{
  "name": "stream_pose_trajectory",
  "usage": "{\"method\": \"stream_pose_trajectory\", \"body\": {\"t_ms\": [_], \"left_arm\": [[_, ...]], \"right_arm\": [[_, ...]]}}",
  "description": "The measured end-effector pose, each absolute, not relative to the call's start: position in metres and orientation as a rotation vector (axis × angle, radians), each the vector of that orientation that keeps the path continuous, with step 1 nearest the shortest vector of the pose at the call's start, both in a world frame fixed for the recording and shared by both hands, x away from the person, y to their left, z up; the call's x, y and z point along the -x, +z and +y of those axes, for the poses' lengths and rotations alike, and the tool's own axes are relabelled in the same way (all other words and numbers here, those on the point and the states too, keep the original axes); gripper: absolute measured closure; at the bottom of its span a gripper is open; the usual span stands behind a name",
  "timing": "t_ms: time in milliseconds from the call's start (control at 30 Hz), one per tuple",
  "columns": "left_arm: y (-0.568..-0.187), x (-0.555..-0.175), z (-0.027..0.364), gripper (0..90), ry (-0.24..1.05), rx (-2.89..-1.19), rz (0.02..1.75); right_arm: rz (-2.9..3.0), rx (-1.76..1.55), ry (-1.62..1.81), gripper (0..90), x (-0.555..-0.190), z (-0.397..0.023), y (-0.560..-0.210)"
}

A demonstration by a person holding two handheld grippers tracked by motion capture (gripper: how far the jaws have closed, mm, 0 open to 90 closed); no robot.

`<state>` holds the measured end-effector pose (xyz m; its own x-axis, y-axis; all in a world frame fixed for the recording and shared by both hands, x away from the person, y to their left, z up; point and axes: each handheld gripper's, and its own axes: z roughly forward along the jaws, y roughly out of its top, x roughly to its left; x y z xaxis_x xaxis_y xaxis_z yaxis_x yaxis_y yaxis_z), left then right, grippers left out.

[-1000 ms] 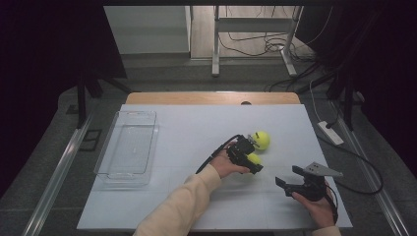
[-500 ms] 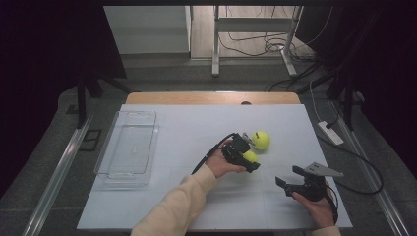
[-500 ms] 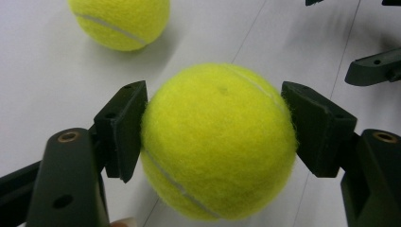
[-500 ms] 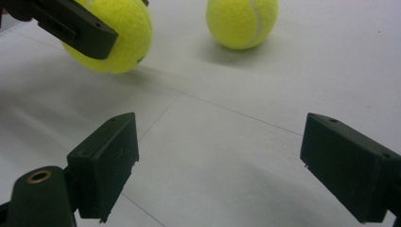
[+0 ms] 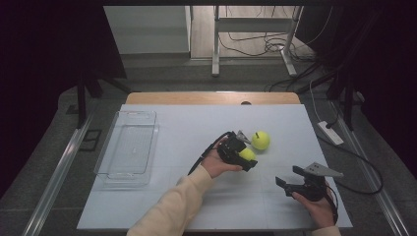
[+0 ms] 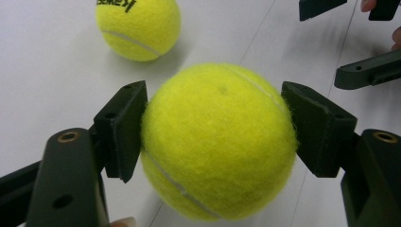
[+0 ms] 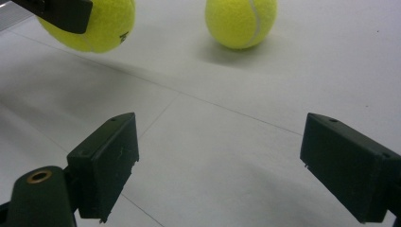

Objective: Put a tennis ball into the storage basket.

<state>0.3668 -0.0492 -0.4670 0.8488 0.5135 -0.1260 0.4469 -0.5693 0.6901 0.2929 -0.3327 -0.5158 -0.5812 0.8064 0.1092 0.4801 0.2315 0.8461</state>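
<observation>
My left gripper is shut on a yellow tennis ball near the table's middle and holds it just above the white surface. In the left gripper view the black pads press both sides of that ball. A second tennis ball lies on the table just beyond it, also seen as the ball with black lettering. My right gripper hovers at the front right, open, nothing between its jaws. From there the held ball is at the upper left, the lying ball farther right.
A clear plastic tray sits empty on the left side of the white table top. A wooden strip runs along the far edge. Cables and a power strip lie on the floor to the right.
My left gripper has lifted the held ball slightly and drawn it a little to the left, away from the second ball. The right gripper has stayed where it was.
</observation>
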Motion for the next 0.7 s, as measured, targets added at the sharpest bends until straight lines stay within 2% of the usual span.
{"method": "stream_pose_trajectory", "body": {"t_ms": [700], "left_arm": [[-0.463,-0.361,-0.026,28.1,0.155,-2.188,0.732]], "right_arm": [[2.149,-1.183,1.283,12.3,-0.291,-0.333,-0.515]]}}
